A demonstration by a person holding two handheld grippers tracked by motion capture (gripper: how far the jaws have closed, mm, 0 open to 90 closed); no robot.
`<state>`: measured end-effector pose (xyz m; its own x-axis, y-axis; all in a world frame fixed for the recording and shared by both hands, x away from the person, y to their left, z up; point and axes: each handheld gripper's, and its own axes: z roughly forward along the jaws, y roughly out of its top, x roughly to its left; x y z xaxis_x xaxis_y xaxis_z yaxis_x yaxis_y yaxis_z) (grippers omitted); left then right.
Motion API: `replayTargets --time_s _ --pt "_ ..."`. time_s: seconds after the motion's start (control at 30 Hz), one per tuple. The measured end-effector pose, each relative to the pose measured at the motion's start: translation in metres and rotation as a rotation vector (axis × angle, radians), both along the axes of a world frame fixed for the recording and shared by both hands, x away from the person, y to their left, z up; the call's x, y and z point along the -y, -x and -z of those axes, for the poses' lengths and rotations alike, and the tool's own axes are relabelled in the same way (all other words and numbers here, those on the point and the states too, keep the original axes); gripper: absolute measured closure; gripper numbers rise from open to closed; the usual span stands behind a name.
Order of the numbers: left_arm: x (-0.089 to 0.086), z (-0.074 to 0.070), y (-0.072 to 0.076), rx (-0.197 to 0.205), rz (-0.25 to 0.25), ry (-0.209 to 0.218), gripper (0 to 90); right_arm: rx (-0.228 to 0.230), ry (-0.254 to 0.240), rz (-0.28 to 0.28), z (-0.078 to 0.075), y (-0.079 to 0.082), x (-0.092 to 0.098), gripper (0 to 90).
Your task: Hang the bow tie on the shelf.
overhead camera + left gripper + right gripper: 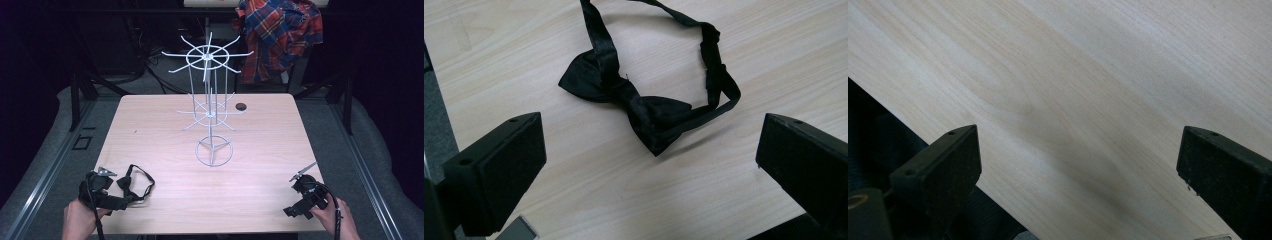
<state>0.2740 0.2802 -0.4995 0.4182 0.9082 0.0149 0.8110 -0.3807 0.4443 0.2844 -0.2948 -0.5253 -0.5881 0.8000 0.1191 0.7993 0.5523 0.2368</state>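
Two grippers are held low over the near edge of the table (pixel 165 115), jaws spread wide on both and nothing pinched. Left gripper (pixel 651 165) is aimed at the black bow tie (pixel 634 102), which lies flat by the near left corner. Right gripper (pixel 1080 175) is kept over bare wood at the near right corner, well apart from the wire rack (pixel 212 107) at the centre.

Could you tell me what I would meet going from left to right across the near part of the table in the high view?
left gripper → black bow tie → base ring of the white wire rack → right gripper.
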Motion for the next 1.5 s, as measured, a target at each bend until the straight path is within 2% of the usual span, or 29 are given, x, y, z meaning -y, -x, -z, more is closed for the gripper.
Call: replayTargets --time_s 0.1,0.13,0.17,0.2,0.23,0.33,0.37,0.4,0.47,0.5,0.57,0.7,0.73,0.87,0.93,0.97,1.0,1.07,1.13,1.17,1.2,1.23,1.37,1.4,1.5 --pt "0.001 0.001 -0.001 -0.005 0.004 0.002 0.0 -0.010 0.016 -0.012 -0.001 -0.001 0.002 3.6" --pt "0.002 0.001 -0.001 -0.004 0.004 0.000 0.0 0.015 -0.010 0.013 0.001 0.001 0.001 3.7" --pt "0.002 0.001 -0.001 -0.003 0.008 0.000 0.0 0.015 -0.008 0.013 0.001 0.001 0.001 3.7" --pt "0.002 0.001 -0.001 -0.004 0.009 -0.001 0.0 0.003 0.012 -0.009 -0.001 0.000 0.001 3.7" --pt "0.002 0.001 0.000 -0.003 0.011 -0.001 0.0 -0.007 0.005 -0.015 -0.002 -0.001 0.001 3.7" --pt "0.003 0.000 0.000 0.005 0.010 0.002 0.0 0.028 0.014 0.003 -0.001 0.000 -0.001 3.8" --pt "0.003 0.000 -0.001 0.009 0.014 0.004 0.0 0.007 0.026 -0.026 -0.002 -0.001 0.000 3.8" --pt "0.003 0.000 -0.001 0.009 0.016 0.003 0.0 0.003 0.026 -0.026 -0.002 -0.001 0.000 3.8" --pt "0.005 0.001 -0.001 0.009 0.022 -0.003 0.0 0.013 0.009 -0.006 -0.001 0.000 0.000 3.8" --pt "0.005 0.000 -0.001 0.007 0.026 -0.005 0.0 0.004 0.017 -0.018 -0.002 -0.001 0.000 3.9" --pt "0.006 0.000 -0.001 0.011 0.024 -0.005 0.0 0.016 0.008 -0.016 -0.002 -0.002 0.000 3.9" --pt "0.008 0.001 -0.004 0.011 0.027 0.011 0.0 0.003 0.023 -0.016 -0.002 -0.001 0.000 4.0" --pt "0.009 0.002 -0.004 0.010 0.026 0.010 0.0 0.002 0.008 -0.009 -0.001 -0.001 0.000 3.9" --pt "0.011 0.001 -0.005 0.019 0.038 0.007 0.0 0.005 0.024 -0.005 -0.002 -0.002 0.002 4.0" --pt "0.012 0.001 -0.005 0.024 0.043 0.006 0.0 -0.003 0.003 0.006 -0.001 -0.001 0.000 4.0" --pt "0.013 0.001 -0.005 0.025 0.043 0.006 0.0 0.001 0.021 -0.001 -0.001 -0.001 0.001 3.9" --pt "0.013 0.002 -0.006 0.026 0.044 0.008 0.0 -0.009 0.005 0.005 -0.001 -0.001 0.000 3.9" --pt "0.014 0.002 -0.007 0.018 0.051 0.015 0.0 -0.011 0.009 0.006 -0.001 -0.001 0.000 3.9" --pt "0.016 0.004 -0.007 0.016 0.053 0.012 0.0 -0.018 -0.002 0.001 0.000 -0.001 0.000 3.9" --pt "0.016 0.005 -0.008 0.011 0.060 0.008 0.0 -0.018 0.020 -0.012 0.000 -0.002 0.000 3.9" --pt "0.017 0.005 -0.008 0.014 0.061 0.007 0.0 -0.021 0.016 -0.017 0.001 -0.002 0.000 3.9" --pt "0.018 0.005 -0.008 0.012 0.063 0.008 0.0 -0.024 0.000 -0.013 0.002 -0.001 -0.001 3.9" --pt "0.022 0.006 -0.010 0.016 0.078 -0.006 0.0 -0.025 0.006 -0.018 0.001 -0.001 -0.001 3.9" --pt "0.023 0.007 -0.010 0.015 0.080 -0.011 0.0 -0.026 -0.010 -0.011 0.002 -0.001 -0.001 3.9" --pt "0.027 0.008 -0.012 0.008 0.086 -0.024 0.0 -0.030 0.004 -0.011 0.001 -0.001 0.000 3.9"
